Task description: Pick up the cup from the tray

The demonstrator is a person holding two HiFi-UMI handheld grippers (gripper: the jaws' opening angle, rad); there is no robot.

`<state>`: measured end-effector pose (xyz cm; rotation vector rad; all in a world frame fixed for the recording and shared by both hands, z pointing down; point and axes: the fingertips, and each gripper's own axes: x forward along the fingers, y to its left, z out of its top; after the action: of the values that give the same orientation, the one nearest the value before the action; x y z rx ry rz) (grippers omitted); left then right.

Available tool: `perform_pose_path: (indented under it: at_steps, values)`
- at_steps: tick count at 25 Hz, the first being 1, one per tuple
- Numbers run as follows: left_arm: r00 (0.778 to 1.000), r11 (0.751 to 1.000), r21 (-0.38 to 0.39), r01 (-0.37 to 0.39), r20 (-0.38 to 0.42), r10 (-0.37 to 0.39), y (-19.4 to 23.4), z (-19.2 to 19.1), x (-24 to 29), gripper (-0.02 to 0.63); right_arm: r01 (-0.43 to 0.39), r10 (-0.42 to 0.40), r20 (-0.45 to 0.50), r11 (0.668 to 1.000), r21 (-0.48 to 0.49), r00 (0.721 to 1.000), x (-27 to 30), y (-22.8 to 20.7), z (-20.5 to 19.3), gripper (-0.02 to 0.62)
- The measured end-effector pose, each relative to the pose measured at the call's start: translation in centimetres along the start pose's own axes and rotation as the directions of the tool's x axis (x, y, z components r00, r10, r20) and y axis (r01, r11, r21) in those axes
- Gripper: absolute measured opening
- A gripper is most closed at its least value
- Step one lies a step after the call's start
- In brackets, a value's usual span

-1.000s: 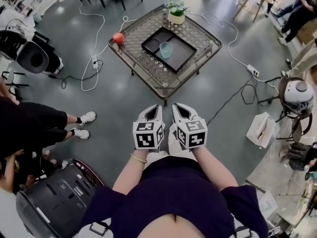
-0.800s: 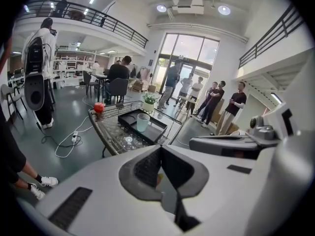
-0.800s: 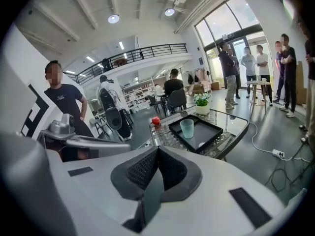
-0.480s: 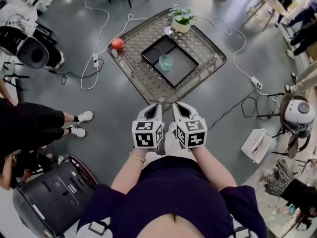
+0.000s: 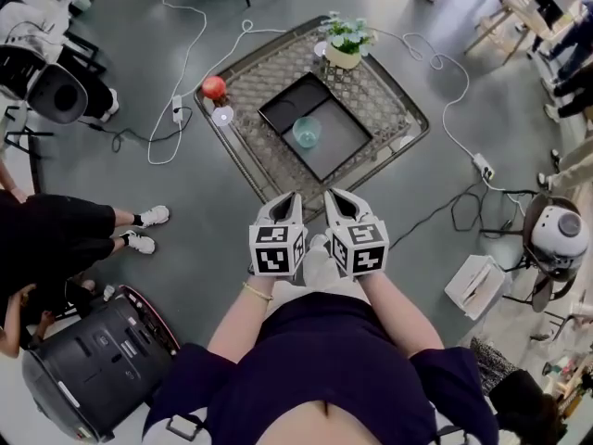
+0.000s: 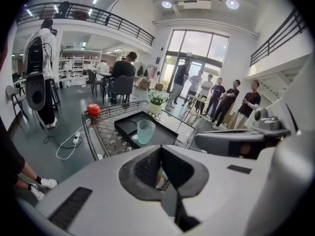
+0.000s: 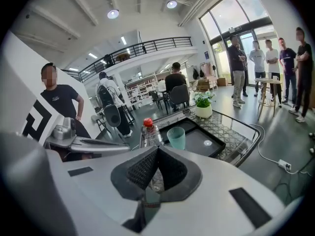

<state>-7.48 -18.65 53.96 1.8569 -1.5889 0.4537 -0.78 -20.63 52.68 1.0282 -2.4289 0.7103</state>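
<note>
Right gripper (image 7: 158, 149): jaws together, nothing between. Ahead, well apart from tips: cup (image 7: 176, 137), upright, in near-left part of black tray (image 7: 211, 140). Tray on mesh table (image 7: 248, 132). Red fruit (image 7: 147, 122) at table's left corner. Plant (image 7: 203, 105) behind tray at far edge. Seated person (image 7: 174, 82) beyond table. Group (image 7: 266, 58) standing right, by windows. Cable (image 7: 275, 159) on floor, right.

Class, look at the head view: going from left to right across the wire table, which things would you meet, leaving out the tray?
red apple → cup → potted plant
</note>
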Motion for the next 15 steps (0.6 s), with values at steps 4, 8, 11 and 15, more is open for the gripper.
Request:
perform_pose_path:
  at_steps: [4, 8, 11, 15]
  values:
    - [1.0, 1.0, -0.008, -0.023, -0.01, 0.023, 0.4, 0.5, 2.2, 0.008, -0.011, 0.011, -0.022, 1.0, 0.004, 1.0, 1.3, -1.4, 0.2, 0.009]
    - [1.0, 1.0, -0.006, -0.028, -0.009, 0.028, 0.7, 0.7, 4.5, 0.009, -0.021, 0.022, -0.046, 1.0, 0.012, 0.999, 2.6, -2.7, 0.0, 0.009]
    - [1.0, 0.999, -0.017, -0.028, -0.008, 0.028, 1.1, 0.7, 6.3, 0.009, -0.024, 0.025, -0.061, 0.999, 0.023, 0.998, 3.6, -3.8, -0.3, 0.009]
    - [0.999, 0.999, -0.016, -0.05, -0.003, 0.05, 2.1, 0.6, 8.6, 0.025, -0.022, 0.025, -0.085, 0.999, 0.033, 0.996, 5.2, -5.0, -0.7, 0.009]
